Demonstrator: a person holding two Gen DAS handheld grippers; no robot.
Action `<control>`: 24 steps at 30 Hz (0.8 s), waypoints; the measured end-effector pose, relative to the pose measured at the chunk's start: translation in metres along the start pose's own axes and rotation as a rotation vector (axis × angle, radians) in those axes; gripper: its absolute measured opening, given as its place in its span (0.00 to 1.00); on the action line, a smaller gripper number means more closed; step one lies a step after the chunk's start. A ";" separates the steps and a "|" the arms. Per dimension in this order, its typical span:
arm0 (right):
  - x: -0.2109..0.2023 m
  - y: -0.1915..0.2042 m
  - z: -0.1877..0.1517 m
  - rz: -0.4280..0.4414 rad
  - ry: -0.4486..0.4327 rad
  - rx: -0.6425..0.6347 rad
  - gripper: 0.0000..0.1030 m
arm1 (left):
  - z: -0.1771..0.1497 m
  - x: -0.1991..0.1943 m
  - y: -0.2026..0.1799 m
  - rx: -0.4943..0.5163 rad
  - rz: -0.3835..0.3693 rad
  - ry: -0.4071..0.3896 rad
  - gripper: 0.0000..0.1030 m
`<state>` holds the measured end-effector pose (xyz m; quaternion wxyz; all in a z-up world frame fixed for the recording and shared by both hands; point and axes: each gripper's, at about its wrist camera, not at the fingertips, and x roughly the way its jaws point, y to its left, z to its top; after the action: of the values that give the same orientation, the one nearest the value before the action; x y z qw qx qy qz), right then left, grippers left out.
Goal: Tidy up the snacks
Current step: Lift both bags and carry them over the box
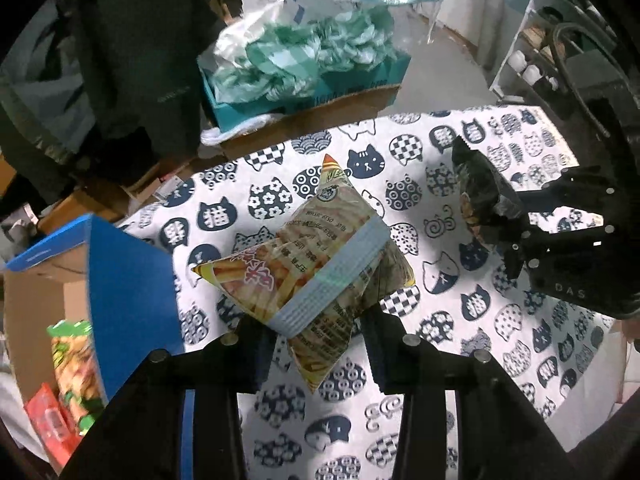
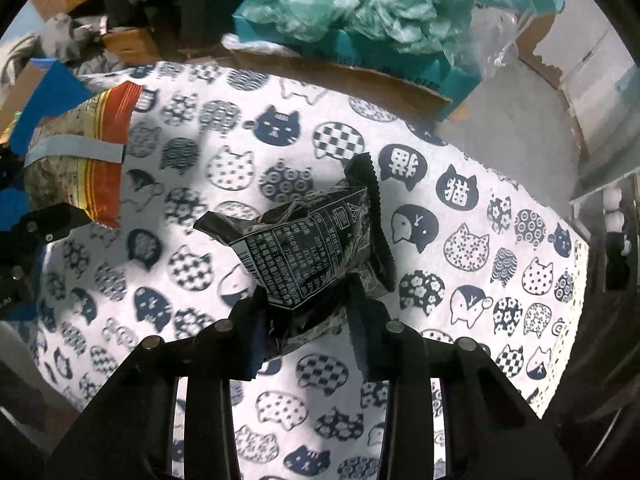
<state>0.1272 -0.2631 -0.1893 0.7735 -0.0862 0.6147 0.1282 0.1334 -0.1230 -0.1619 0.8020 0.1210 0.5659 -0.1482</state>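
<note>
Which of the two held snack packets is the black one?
The black packet is in the right gripper, crinkled with white print. The left gripper holds the yellow fries packet with a pale band.

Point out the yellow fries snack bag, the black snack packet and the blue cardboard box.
yellow fries snack bag point(image 1: 256, 280): left wrist view, printed front.
black snack packet point(image 2: 308, 248): right wrist view, label panel.
blue cardboard box point(image 1: 132, 292): left wrist view, blue flap.
</note>
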 end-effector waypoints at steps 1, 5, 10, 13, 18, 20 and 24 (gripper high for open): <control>-0.004 0.001 -0.001 0.002 -0.006 -0.003 0.32 | -0.002 -0.006 0.000 -0.003 0.000 -0.007 0.39; -0.024 0.008 -0.003 0.006 -0.035 -0.018 0.32 | -0.011 -0.029 0.006 -0.029 -0.013 -0.030 0.38; -0.048 0.024 -0.007 0.000 -0.067 -0.050 0.32 | -0.022 -0.053 0.013 -0.041 0.000 -0.058 0.39; -0.057 0.033 -0.004 -0.004 -0.090 -0.071 0.32 | -0.028 -0.068 0.020 -0.060 -0.001 -0.078 0.38; -0.076 0.050 0.003 0.029 -0.134 -0.087 0.32 | -0.039 -0.094 0.034 -0.097 0.001 -0.115 0.39; -0.085 0.060 0.007 0.050 -0.155 -0.094 0.32 | -0.043 -0.103 0.043 -0.119 -0.003 -0.128 0.39; -0.096 0.077 0.021 0.093 -0.187 -0.108 0.32 | -0.052 -0.118 0.059 -0.144 0.034 -0.158 0.39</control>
<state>0.1027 -0.1931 -0.0890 0.8147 -0.0867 0.5356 0.2045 0.0732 -0.0378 -0.0666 0.8532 0.0607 0.5078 -0.1026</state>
